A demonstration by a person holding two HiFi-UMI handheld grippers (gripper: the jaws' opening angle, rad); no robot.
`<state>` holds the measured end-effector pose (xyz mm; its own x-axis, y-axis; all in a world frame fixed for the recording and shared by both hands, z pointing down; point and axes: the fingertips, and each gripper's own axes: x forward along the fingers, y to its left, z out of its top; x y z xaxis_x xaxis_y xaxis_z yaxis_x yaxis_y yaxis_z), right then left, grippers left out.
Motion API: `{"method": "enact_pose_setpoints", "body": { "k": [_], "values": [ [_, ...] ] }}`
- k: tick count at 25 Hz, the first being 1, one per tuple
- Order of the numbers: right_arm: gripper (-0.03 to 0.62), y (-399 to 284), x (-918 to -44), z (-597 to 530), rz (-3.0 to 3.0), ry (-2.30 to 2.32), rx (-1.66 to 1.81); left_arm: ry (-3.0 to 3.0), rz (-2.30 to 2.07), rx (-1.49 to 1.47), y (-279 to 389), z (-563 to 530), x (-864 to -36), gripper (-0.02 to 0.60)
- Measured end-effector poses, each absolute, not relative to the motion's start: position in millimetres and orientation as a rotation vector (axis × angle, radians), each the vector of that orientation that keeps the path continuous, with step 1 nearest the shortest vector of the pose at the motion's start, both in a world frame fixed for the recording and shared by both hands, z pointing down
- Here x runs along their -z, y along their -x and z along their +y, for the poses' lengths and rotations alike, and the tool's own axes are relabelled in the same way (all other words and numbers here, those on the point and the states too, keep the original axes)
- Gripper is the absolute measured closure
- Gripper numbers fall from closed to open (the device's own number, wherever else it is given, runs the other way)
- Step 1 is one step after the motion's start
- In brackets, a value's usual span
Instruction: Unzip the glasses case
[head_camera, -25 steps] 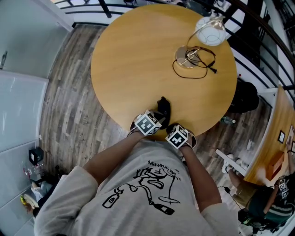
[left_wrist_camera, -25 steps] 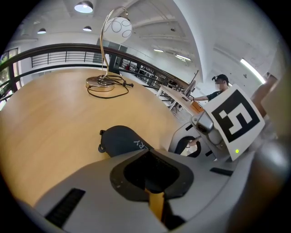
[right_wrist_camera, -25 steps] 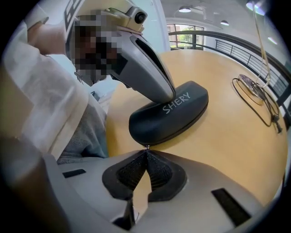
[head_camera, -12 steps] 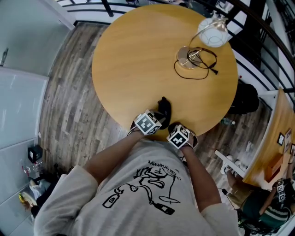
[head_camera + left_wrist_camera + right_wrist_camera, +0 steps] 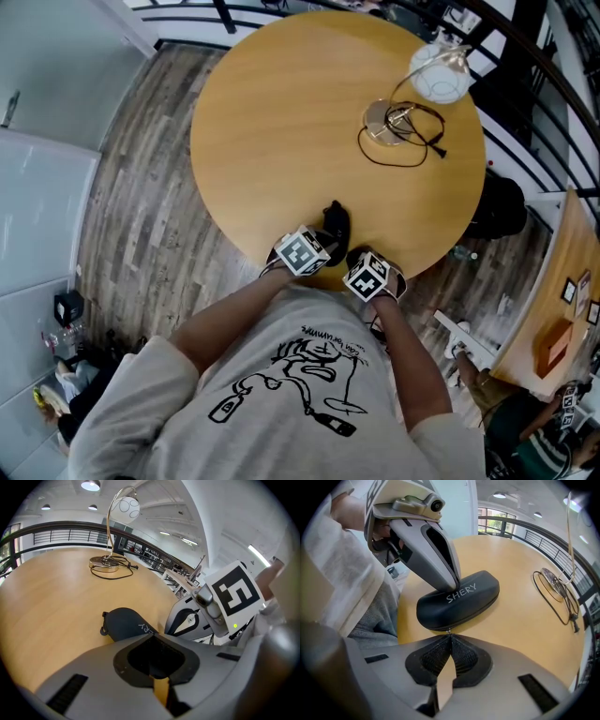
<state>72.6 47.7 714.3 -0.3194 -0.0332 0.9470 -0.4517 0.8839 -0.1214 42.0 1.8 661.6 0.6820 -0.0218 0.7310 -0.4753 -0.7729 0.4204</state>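
A black zipped glasses case (image 5: pixel 335 221) printed "SHERY" lies near the table's front edge, flat on the wood. In the right gripper view the case (image 5: pixel 459 599) is right before my right gripper (image 5: pixel 450 634), which is shut on the small metal zip pull at the case's near side. My left gripper (image 5: pixel 456 584) comes down from the upper left, shut, with its tips resting on the case's top. The left gripper view has the case (image 5: pixel 125 623) running under the left gripper (image 5: pixel 152 638), its far end and small loop showing. In the head view the left gripper (image 5: pixel 325 242) and right gripper (image 5: pixel 348 255) sit side by side.
A round wooden table (image 5: pixel 281 122) carries a desk lamp (image 5: pixel 384 120) with a white globe shade (image 5: pixel 439 75) and a looped black cable (image 5: pixel 405 142) at the far right. The person stands tight against the table's near edge. Grey plank floor (image 5: pixel 141 206) surrounds the table.
Both grippers and the case stay where they were; only the head view has shifted slightly.
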Motion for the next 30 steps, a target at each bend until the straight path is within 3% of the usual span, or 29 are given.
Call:
{"method": "enact_pose_setpoints", "body": {
  "k": [30],
  "values": [
    [0.571,-74.5,-712.4,-33.3,-1.799,-0.303,-0.249,-2.315,-0.295,-0.99,-42.0,0.7,-659.0,0.574]
  ]
}}
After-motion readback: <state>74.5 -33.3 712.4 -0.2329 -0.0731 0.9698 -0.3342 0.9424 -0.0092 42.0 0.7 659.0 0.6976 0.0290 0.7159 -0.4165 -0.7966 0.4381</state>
